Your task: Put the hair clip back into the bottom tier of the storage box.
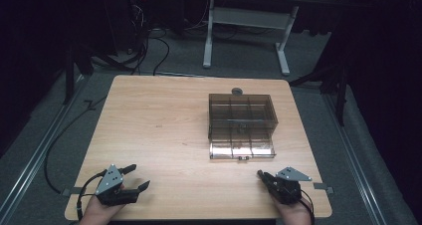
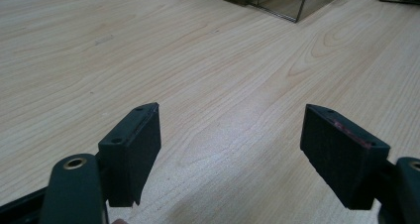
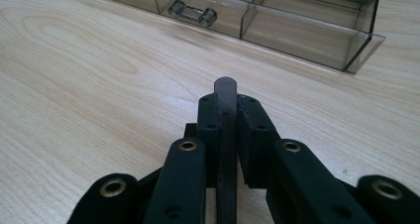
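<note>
Thin dark flat piece [image 3: 226, 110], edge-up, clamped.

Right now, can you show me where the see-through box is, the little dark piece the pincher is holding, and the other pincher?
clear box [image 1: 242, 116], high view, on its lid.
dark flat piece [image 3: 226, 92], right gripper view, on its rounded tip.
right gripper [image 3: 226, 116], right gripper view, at its jaw tips.
left gripper [image 1: 135, 177], high view, between its open jaws.

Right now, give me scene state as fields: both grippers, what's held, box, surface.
left gripper: open, nothing between the jaws, near table edge
right gripper: shut on thin dark flat piece, pointing at the box
box: smoked clear plastic, divided into compartments, lid folded open toward the person, clasp on its front edge
table: light wood
</note>
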A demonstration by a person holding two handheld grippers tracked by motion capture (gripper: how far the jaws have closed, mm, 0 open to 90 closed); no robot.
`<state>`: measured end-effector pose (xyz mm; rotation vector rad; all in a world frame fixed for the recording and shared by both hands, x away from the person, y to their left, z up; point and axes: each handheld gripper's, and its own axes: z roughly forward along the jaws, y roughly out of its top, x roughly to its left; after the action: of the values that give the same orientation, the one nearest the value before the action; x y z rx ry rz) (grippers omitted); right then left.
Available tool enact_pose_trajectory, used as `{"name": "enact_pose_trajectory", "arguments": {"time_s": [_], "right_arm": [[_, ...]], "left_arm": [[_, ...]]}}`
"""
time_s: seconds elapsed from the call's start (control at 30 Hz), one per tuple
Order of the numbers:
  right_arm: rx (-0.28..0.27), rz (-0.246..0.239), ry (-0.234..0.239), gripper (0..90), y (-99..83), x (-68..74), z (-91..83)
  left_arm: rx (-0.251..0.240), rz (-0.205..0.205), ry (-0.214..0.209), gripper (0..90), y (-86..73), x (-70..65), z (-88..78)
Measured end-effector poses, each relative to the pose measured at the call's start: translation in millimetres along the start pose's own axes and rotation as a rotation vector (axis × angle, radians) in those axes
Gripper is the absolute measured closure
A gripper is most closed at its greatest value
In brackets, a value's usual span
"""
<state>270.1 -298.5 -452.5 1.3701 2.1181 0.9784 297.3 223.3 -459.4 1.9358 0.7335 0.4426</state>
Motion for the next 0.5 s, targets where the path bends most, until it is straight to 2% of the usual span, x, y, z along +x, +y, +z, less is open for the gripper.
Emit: {"name": "enact_pose_trajectory", "arguments": {"time_s": [0.23,0.5], "right_arm": [[0.011,0.010,0.000,81.0,-1.5,-0.6,2.3],[-0.011,0.017,0.015,74.0,0.3,0.2,-0.2]], "left_arm": [[0.000,0.001,0.000,24.2,0.0,-0.2,0.1],[0.000,0.001,0.003,24.3,0.0,-0.5,0.4]]}}
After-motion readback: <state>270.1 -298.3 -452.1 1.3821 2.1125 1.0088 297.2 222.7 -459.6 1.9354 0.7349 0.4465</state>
